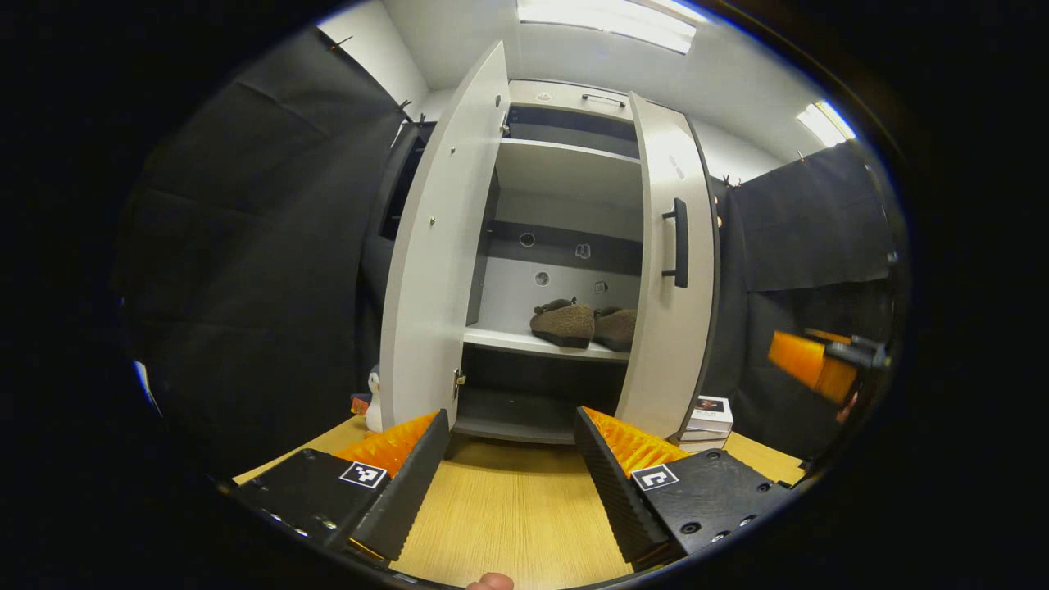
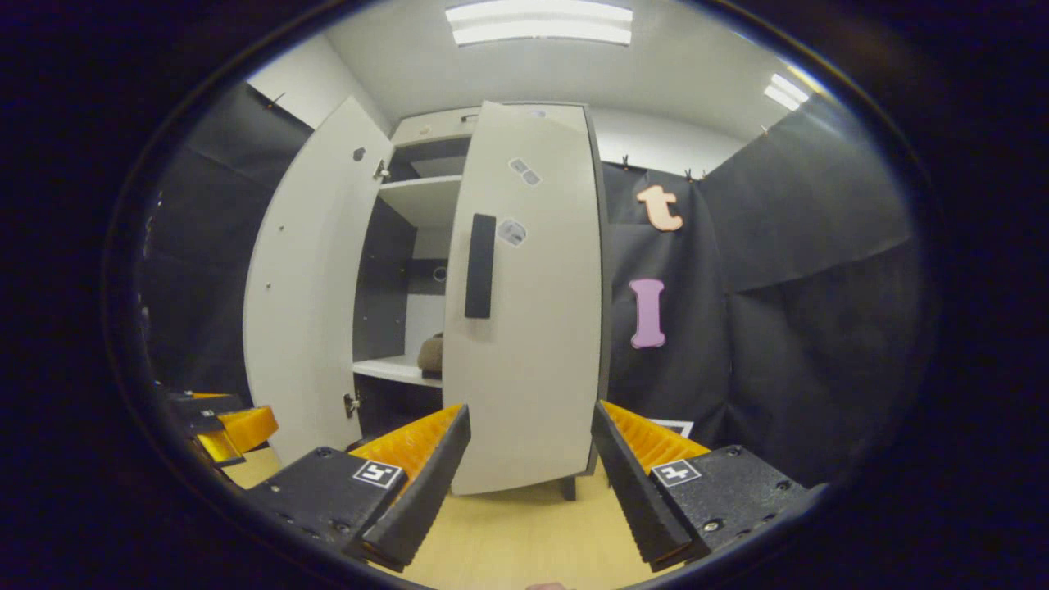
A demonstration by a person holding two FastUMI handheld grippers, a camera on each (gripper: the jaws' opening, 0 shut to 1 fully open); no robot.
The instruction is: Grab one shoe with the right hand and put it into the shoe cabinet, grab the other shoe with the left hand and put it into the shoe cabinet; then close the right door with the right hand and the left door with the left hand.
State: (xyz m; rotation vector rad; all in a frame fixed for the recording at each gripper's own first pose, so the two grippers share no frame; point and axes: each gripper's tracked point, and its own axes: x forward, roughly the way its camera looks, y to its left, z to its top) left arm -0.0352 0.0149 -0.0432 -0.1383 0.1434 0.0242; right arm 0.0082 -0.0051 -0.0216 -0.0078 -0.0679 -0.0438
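Two brown fuzzy shoes sit side by side on the middle shelf of the white shoe cabinet. The left door stands wide open. The right door, with its black handle, is nearly shut. My left gripper is open and empty, low in front of the cabinet's opening. In the right gripper view, my right gripper is open and empty, close before the right door and below its handle. One shoe peeks past the door's edge.
The cabinet stands on a light wooden table. A small stack of boxes lies at the cabinet's right foot and a little penguin toy at its left. The right gripper shows far right, the left gripper far left.
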